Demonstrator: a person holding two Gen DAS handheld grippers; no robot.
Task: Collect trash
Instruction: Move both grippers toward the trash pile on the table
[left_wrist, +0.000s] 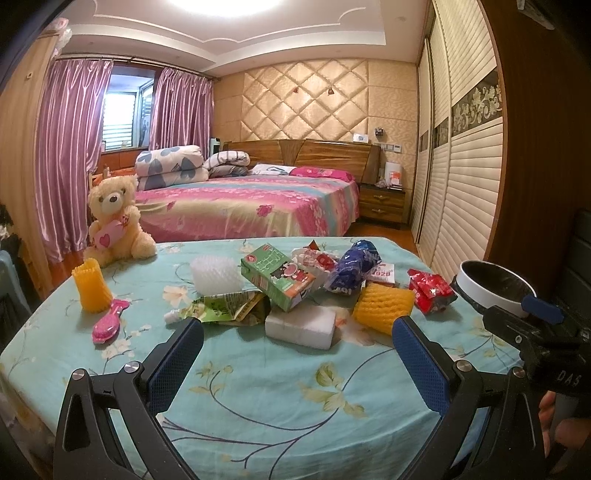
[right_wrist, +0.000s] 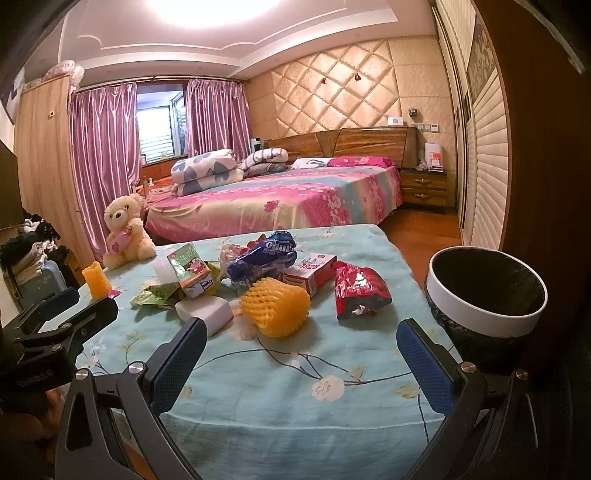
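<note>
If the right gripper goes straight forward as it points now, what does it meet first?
Probably the yellow foam net, lying just ahead of the open right gripper on the tablecloth. Depth is unclear; it may pass slightly right of it.

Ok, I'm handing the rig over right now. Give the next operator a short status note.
Left gripper: open, empty, over the near table edge.
Right gripper: open, empty, nearest the bin.
Bin: at the table's right side; no trash visible inside.
Trash on the table: yellow foam net, red wrapper, blue bag, green carton, white foam block.
Done: nothing visibly. Left: everything.
</note>
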